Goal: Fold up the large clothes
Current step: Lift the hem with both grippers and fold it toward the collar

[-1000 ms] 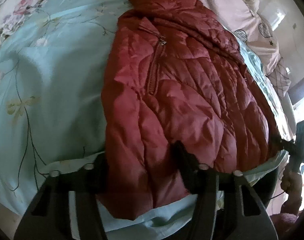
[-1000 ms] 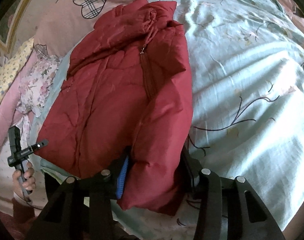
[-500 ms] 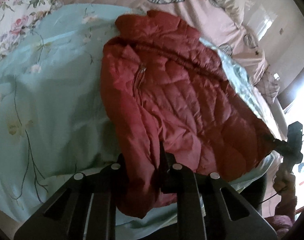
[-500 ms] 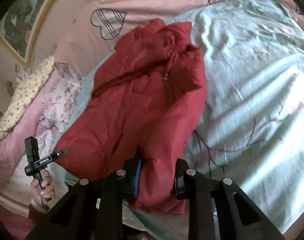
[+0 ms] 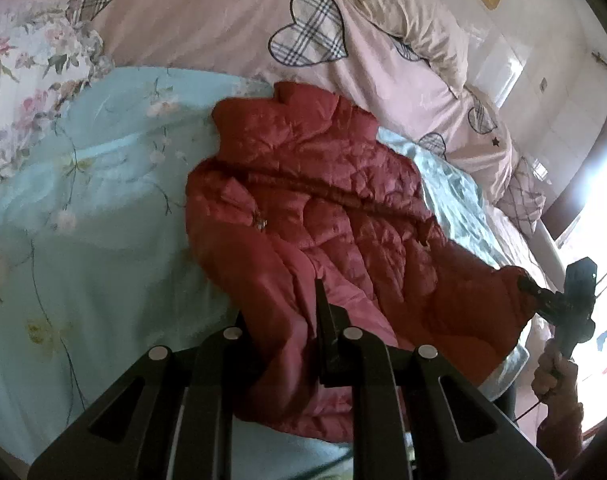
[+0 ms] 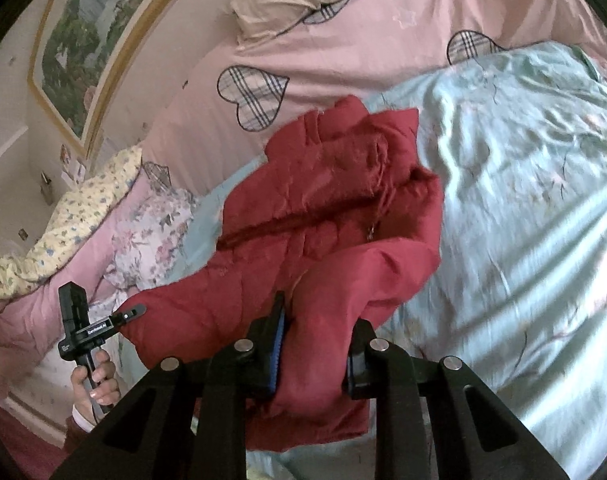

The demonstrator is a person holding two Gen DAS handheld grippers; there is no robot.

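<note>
**Both grippers clamped on the red jacket's near hem**

The left gripper (image 5: 283,320) is pinched tight on a fold of the red quilted jacket (image 5: 323,208), the fabric bunched between its two black fingers (image 5: 327,332). The right gripper (image 6: 315,340) likewise grips the jacket (image 6: 343,208) at the near edge, a thick wad of cloth pressed between its blue-padded finger (image 6: 278,344) and the other. Each gripper shows in the other's view, off to the side at the jacket's far corner, held in a hand (image 5: 555,372) (image 6: 97,384).

The jacket stretches away from both tools, collar farthest off, lying on a pale blue flowered sheet (image 5: 83,240). Beyond the collar runs a pink duvet with plaid hearts (image 5: 223,20). A floral pillow (image 6: 159,224) lies left of the right gripper, with a framed landscape picture (image 6: 87,40) on the wall above it. Nothing lies on the jacket or the sheet just ahead of the tools.
</note>
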